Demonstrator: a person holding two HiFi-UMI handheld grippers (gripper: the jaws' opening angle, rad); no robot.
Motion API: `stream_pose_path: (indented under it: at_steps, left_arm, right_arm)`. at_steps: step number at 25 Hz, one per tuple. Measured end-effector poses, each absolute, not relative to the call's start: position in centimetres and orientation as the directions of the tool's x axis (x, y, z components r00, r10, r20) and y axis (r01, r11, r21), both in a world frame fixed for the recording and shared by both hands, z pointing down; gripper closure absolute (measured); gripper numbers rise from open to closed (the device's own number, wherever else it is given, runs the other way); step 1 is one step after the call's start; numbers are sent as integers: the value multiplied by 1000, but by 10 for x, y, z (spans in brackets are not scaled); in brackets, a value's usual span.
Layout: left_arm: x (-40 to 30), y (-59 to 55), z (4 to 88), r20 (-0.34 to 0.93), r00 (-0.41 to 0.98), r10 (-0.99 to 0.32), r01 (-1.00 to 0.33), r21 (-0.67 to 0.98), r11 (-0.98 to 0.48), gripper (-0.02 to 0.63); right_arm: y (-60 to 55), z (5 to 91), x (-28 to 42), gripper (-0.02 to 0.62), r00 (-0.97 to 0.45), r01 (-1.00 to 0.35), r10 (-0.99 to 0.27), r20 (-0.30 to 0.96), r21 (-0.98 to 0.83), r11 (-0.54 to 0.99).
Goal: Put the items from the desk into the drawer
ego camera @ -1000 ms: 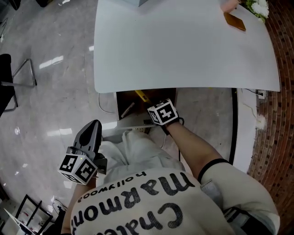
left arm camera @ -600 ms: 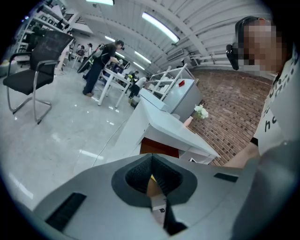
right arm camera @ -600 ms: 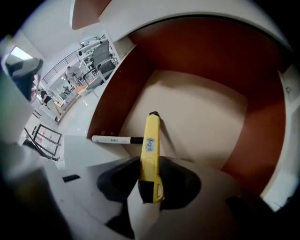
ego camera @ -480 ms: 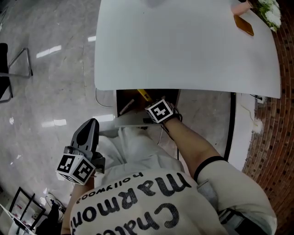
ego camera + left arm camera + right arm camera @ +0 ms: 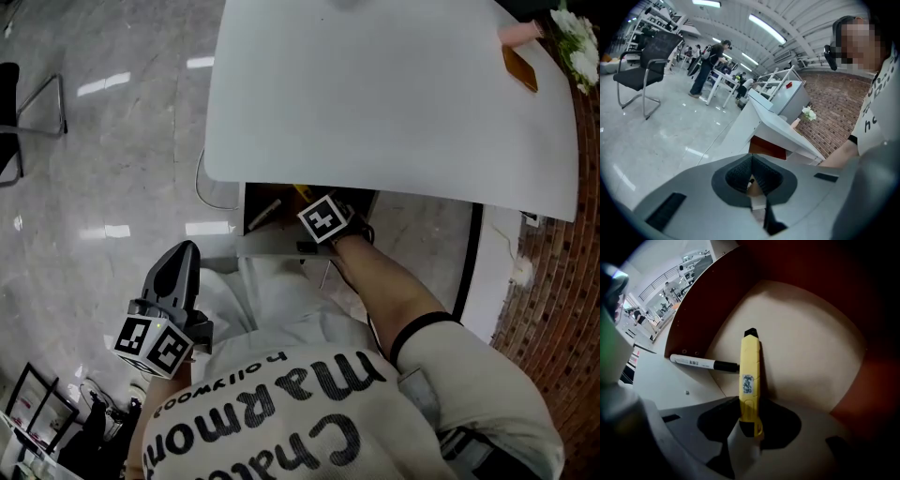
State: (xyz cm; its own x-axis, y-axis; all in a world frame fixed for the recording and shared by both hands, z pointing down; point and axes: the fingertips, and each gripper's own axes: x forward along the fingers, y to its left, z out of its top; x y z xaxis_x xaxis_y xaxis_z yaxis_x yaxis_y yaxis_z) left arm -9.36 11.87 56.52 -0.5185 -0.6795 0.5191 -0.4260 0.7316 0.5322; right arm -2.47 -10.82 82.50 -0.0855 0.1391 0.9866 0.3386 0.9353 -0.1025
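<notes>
The drawer (image 5: 267,246) stands pulled out under the white desk (image 5: 394,103). My right gripper (image 5: 750,427) points down into it, shut on a yellow utility knife (image 5: 750,376) whose tip is close over the pale drawer floor (image 5: 811,352). A white marker pen with a black cap (image 5: 701,363) lies in the drawer to the knife's left. In the head view only this gripper's marker cube (image 5: 323,217) shows, over the drawer. My left gripper (image 5: 185,262) hangs beside the person's lap, left of the drawer. Its pads (image 5: 740,171) meet with nothing between them.
A brown flat thing (image 5: 518,67), a pink object (image 5: 520,31) and white flowers (image 5: 581,47) sit at the desk's far right corner. A brick wall (image 5: 553,281) runs along the right. A black chair (image 5: 644,65) stands on the glossy floor to the left.
The right gripper has sunk into the drawer with the yellow knife and turned to point down. The left gripper has dropped slightly. The head view has shifted.
</notes>
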Motion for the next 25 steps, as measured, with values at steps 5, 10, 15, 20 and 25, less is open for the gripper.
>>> stream_pose_path:
  at_steps: [5, 10, 15, 20, 25]
  left_arm:
    - [-96, 124, 571, 523, -528, -669, -410, 533, 741, 604]
    - [-96, 122, 575, 526, -527, -668, -400, 540, 740, 604]
    - [-98, 119, 574, 520, -527, -672, -403, 544, 736, 604]
    - [-93, 125, 571, 524, -531, -665, -396, 541, 742, 604]
    - [-83, 126, 570, 539, -532, -653, -376, 540, 753, 604]
  right_arm:
    - [-108, 832, -24, 459, -67, 357, 104, 992, -74, 931]
    - [-108, 834, -25, 457, -74, 400, 70, 995, -34, 916]
    - [-108, 833, -25, 456, -77, 399, 72, 994, -35, 916]
    - [-104, 832, -25, 456, -80, 399, 72, 994, -35, 916]
    - [-106, 832, -24, 445, -67, 378, 85, 994, -54, 924]
